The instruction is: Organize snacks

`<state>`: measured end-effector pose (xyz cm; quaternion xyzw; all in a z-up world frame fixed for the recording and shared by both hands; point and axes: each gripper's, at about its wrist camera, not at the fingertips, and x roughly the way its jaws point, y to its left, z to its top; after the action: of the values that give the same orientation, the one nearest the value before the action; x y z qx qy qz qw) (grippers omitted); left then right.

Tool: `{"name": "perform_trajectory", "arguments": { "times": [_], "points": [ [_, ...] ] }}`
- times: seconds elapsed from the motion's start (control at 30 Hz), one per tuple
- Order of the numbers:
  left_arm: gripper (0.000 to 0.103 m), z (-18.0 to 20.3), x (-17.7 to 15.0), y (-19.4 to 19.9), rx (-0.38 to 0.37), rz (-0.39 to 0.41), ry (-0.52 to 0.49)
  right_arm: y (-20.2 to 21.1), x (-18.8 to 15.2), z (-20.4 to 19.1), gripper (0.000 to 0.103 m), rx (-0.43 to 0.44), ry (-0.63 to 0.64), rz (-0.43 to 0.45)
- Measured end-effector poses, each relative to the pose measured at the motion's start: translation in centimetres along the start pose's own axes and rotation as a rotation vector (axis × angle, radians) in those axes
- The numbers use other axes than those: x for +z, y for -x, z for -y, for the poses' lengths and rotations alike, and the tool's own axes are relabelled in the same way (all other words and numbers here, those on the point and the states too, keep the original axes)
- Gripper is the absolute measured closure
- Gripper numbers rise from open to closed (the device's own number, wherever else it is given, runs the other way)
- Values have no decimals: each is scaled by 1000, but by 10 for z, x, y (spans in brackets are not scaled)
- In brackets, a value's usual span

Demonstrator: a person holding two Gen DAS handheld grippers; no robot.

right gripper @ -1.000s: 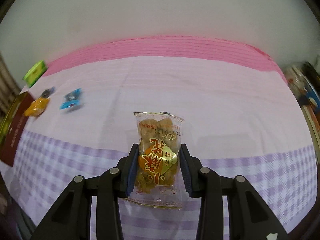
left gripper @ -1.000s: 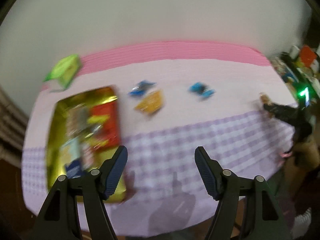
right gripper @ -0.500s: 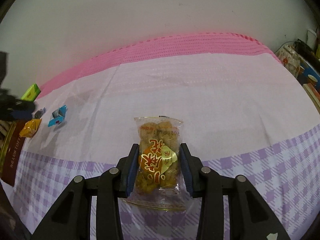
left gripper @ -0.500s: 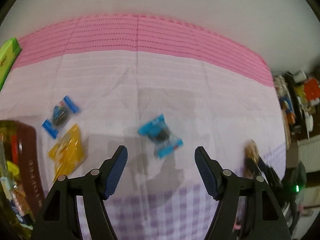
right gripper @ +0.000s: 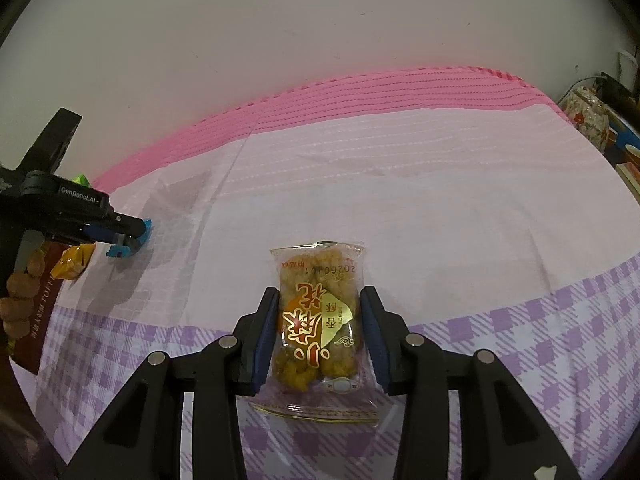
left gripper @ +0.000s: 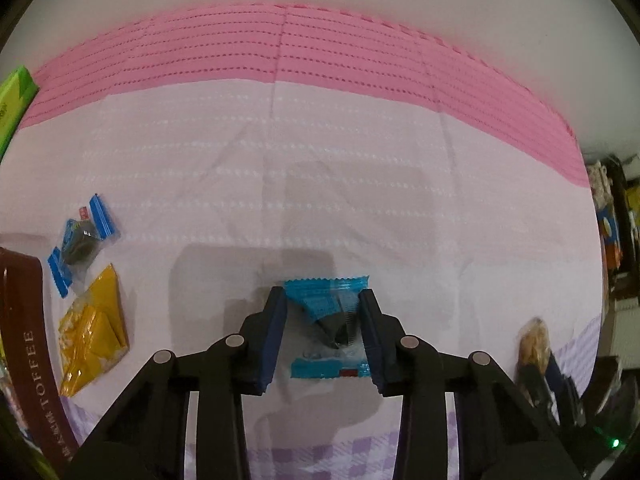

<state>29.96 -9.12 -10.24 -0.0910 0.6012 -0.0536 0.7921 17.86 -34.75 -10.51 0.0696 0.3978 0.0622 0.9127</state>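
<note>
A blue-wrapped candy (left gripper: 320,306) lies on the pale pink tablecloth (left gripper: 360,168). My left gripper (left gripper: 322,294) points down over it with jaws closing, and both pads touch the crumpled wrapper. The right wrist view shows that same left gripper (right gripper: 132,232) at far left with the blue candy (right gripper: 120,250) in its tips. My right gripper (right gripper: 320,291) holds a clear packet of fried golden snack (right gripper: 316,320); its jaws are opening slightly, and the packet's lower end rests on the purple-checked cloth (right gripper: 520,340).
A second blue candy (left gripper: 80,240) and a yellow packet (left gripper: 94,332) lie left of the left gripper. Beside them stands a brown toffee tin (left gripper: 24,340). A green box (left gripper: 12,100) sits at the far left edge. Household clutter (left gripper: 612,240) lines the right side.
The left gripper swung from above the tin to the right and down onto the blue candy, and its jaws narrowed around it. The right gripper dipped slightly, with the packet staying between its pads.
</note>
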Motion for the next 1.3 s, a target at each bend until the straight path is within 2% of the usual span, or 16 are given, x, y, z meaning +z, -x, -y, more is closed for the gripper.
{"name": "perform_trajectory", "arguments": {
  "times": [0.07,0.3,0.57,0.77,1.03,1.3],
  "points": [
    [66,-1,-13,9,-22,7,5,0,0,-1,63,-4,3,-1],
    [66,-9,-68,64,-45,106,-42,1,1,-2,63,-16,13,-3],
    [66,-26,-114,124,3,228,-77,0,2,-7,64,-51,35,-6],
    [66,-45,-133,151,44,309,-87,-1,1,-12,64,-79,53,-9],
    [66,-92,-155,175,90,357,-44,-2,2,-12,64,-91,58,-13],
    [66,-130,-164,188,154,406,-4,-5,1,-21,64,-142,97,-23]
  ]
}}
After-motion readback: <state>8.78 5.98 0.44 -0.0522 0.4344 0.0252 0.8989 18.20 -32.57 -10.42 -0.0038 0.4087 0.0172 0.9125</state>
